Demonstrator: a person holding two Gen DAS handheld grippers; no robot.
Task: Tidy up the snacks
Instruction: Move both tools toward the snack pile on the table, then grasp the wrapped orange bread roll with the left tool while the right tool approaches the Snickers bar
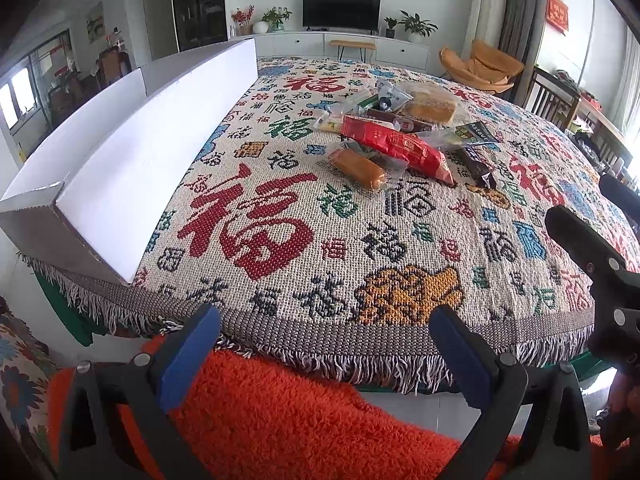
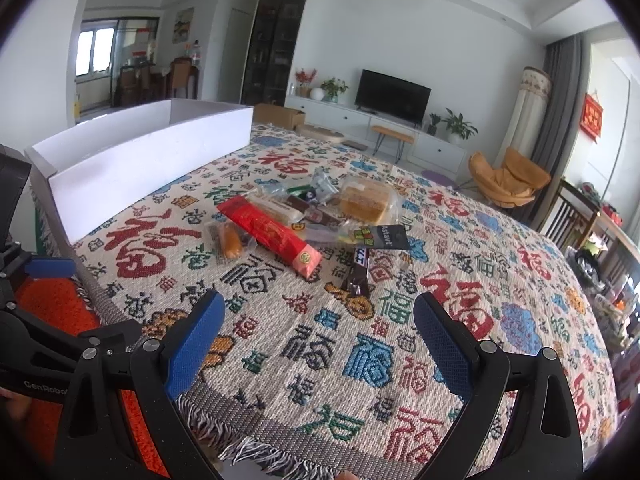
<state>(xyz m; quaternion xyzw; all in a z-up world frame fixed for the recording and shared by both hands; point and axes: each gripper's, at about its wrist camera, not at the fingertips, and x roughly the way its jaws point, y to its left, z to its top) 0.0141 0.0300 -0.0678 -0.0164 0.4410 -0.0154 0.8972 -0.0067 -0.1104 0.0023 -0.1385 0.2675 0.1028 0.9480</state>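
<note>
Both empty, right gripper [image 2: 316,344] and left gripper [image 1: 324,344] spread wide; snack pile [image 2: 312,220] mid-tablecloth dead ahead, chocolate bar [image 2: 359,270] nearest right, long axis pointing toward it.

One white box [image 1: 132,152] stands at the left of the frame. One long red packet [image 1: 400,148] lies mid-frame, with one wrapped sausage-shaped roll [image 1: 360,168]. One dark chocolate bar [image 2: 358,268] lies nearby.
</note>
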